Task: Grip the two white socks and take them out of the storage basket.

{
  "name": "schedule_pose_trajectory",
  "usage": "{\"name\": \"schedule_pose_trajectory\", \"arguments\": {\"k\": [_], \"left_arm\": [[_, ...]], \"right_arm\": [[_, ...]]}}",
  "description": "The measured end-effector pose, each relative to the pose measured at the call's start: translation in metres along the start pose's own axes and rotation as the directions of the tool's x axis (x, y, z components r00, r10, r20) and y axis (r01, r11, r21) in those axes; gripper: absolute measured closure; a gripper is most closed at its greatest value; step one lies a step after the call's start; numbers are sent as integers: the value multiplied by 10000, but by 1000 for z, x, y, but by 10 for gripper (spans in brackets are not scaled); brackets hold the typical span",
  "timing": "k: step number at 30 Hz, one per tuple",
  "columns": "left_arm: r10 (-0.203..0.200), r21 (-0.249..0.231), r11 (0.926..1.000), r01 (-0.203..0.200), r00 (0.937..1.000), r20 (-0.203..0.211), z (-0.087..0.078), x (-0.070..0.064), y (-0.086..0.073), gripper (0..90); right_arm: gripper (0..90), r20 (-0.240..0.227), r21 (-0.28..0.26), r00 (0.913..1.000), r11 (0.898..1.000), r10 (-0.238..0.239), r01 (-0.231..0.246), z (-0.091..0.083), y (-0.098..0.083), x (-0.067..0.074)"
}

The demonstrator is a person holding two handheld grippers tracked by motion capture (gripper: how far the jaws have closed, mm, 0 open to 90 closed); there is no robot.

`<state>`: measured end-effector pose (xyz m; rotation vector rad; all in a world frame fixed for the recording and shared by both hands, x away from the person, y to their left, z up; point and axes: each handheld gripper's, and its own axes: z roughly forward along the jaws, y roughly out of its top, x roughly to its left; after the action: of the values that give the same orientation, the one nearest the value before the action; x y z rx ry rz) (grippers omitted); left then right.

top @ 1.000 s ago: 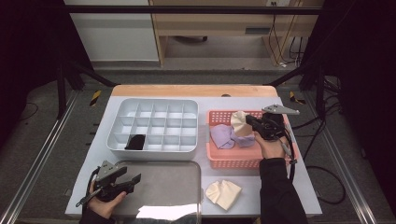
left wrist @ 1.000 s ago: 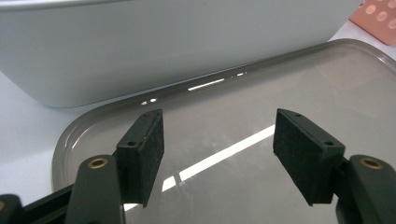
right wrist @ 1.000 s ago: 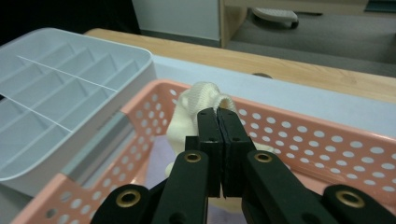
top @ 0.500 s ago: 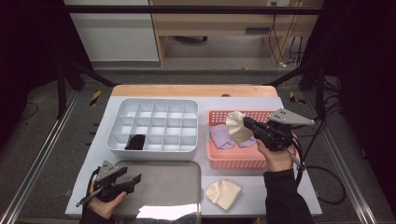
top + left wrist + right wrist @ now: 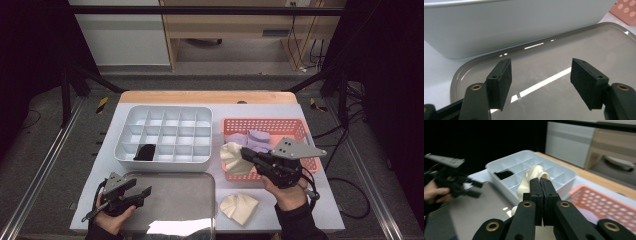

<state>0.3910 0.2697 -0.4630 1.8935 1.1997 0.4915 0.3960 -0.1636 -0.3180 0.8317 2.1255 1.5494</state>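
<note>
Right tongs [image 5: 246,153]: closed on a cream sock [image 5: 234,159], which hangs from the jaw tips at the near-left corner of the pink basket [image 5: 300,125], above the table [image 5: 320,200].
Left tongs [image 5: 145,192]: jaws open, nothing between them, over the near-left part of the grey tray [image 5: 195,200].
Pink basket: right of the white divided bin [image 5: 165,131]; lilac socks [image 5: 252,138] lie inside.
Second cream sock [image 5: 239,208]: on the table, just right of the grey tray.
White divided bin: a black item [image 5: 146,152] sits in a near-left compartment.

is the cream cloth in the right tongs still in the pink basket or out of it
Out. The cream cloth, pinched in the shut right tongs, hangs past the pink basket rim, toward the white divided tray.
</note>
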Motion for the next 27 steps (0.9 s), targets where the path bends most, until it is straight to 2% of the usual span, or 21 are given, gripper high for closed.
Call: {"name": "schedule_pose_trajectory", "arguments": {"k": [8,13,21,27], "left_arm": [[-80,-146,9999,80,10000,-5,-4,0,2,333],[-118,-295,9995,118,9999,35,-7,0,3,332],[-180,-424,9989,180,9998,6,-11,1,5,334],[-199,-390,9990,197,9998,-46,-11,1,5,340]], "right_arm": [[893,-942,711,9955,9973,-112,179,25,-20,24],[893,-1479,1315,9889,9907,-140,337,45,-33,37],[892,-2360,2206,9717,9735,-70,606,81,-51,57],[889,-2610,2837,9653,9563,56,712,111,-64,65]]}}
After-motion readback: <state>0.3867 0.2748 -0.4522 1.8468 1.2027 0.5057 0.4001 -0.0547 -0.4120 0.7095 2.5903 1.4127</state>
